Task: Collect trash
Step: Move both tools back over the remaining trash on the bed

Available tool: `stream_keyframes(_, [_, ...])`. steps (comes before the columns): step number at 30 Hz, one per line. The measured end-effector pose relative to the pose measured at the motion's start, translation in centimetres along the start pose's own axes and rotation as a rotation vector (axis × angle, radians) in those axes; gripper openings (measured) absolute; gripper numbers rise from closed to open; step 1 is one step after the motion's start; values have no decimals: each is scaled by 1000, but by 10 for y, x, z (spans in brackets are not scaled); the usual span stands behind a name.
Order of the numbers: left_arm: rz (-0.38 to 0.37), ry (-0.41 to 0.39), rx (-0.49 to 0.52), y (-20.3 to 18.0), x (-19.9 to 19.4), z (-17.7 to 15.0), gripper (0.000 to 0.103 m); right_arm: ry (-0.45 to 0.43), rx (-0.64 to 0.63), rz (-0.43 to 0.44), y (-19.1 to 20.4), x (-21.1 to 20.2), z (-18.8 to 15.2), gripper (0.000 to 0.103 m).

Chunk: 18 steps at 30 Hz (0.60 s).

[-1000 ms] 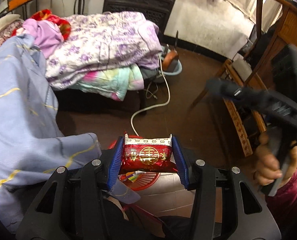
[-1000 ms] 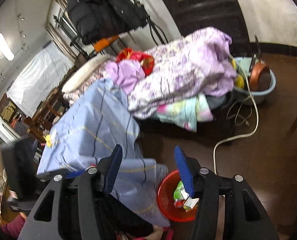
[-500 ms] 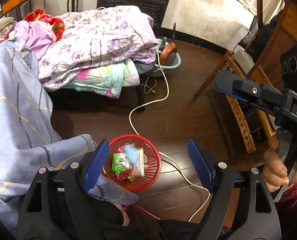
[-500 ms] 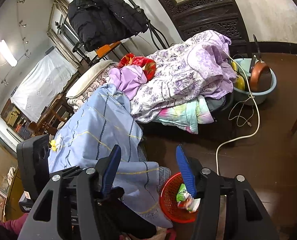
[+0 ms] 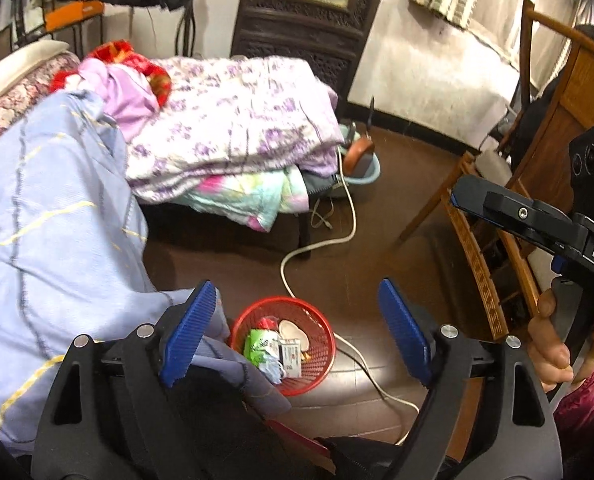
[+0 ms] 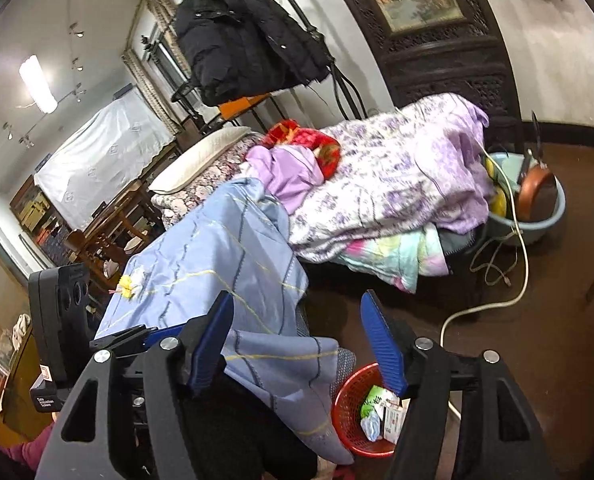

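A red mesh trash basket (image 5: 321,330) stands on the dark floor below my left gripper (image 5: 297,334). It holds several wrappers, among them a green packet (image 5: 259,343) and a white box (image 5: 291,356). My left gripper is open and empty, its blue pads spread wide above the basket. My right gripper (image 6: 303,346) is open and empty, higher up; the basket (image 6: 347,408) shows at its lower right, partly hidden by the right finger. The right gripper's body also shows in the left wrist view (image 5: 537,228), held in a hand.
A light blue cloth (image 5: 45,216) hangs over a table edge at the left and reaches the basket. A bed with purple floral bedding (image 5: 233,120) lies behind. A white cable (image 5: 317,248) runs across the floor. A wooden chair (image 5: 493,208) stands right. A blue basin (image 6: 533,204) holds a pan.
My left gripper opened and let go of the red snack packet, which dropped into the basket. Both grippers then rose and tilted a little upward.
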State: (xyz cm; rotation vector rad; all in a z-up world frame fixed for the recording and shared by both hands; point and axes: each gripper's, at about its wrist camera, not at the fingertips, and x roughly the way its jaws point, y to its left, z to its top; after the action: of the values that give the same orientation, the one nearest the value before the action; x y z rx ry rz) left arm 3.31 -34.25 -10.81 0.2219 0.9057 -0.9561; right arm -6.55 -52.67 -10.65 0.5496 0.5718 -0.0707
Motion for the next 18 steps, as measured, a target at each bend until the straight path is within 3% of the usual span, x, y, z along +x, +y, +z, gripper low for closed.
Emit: stream_keyframes(18, [80, -270, -75, 40, -128, -19, 86, -103, -206, 69, 122, -45, 15, 77])
